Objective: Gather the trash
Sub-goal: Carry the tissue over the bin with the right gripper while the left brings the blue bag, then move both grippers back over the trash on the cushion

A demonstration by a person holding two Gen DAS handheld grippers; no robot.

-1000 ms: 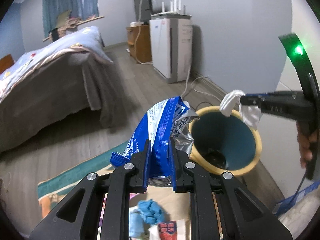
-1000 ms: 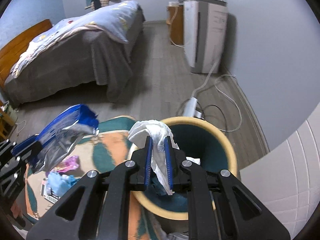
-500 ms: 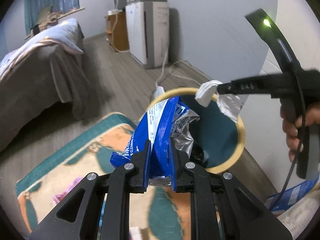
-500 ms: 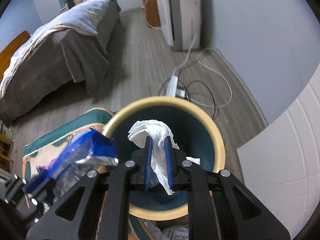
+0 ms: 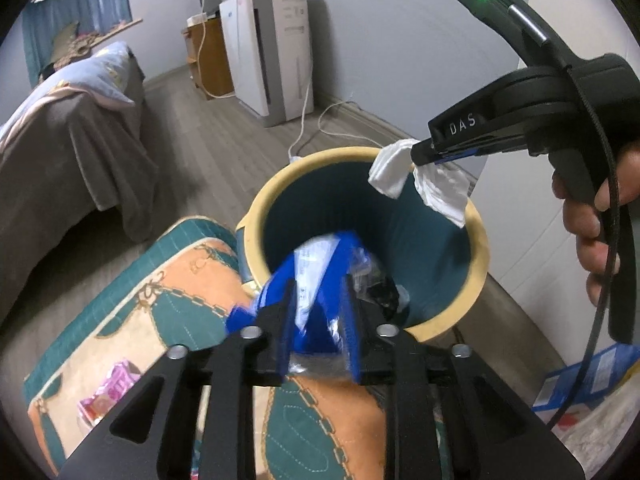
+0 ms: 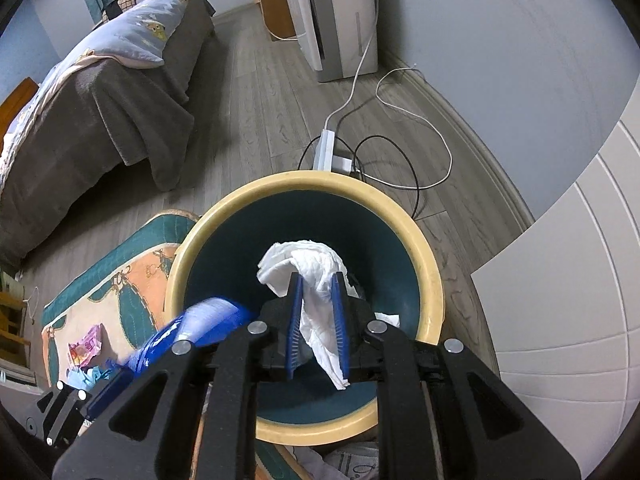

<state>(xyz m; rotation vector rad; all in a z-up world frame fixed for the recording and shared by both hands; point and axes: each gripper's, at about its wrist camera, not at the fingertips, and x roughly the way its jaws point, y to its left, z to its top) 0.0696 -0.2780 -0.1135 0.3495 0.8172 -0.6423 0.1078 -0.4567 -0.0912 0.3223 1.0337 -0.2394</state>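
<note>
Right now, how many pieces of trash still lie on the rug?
2 can be seen: a pink wrapper near the rug's left edge, and a crumpled blue piece just below it. The gripper arms cover part of the rug, so more may be hidden.

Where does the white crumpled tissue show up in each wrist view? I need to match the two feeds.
Left wrist view: the white tissue is upper right of centre, hanging from the right gripper over the bin's far rim.
Right wrist view: the tissue is at centre, between that gripper's blue pads, above the bin's opening.
Shared landmark: the bin, with its cream rim and teal inside.
</note>
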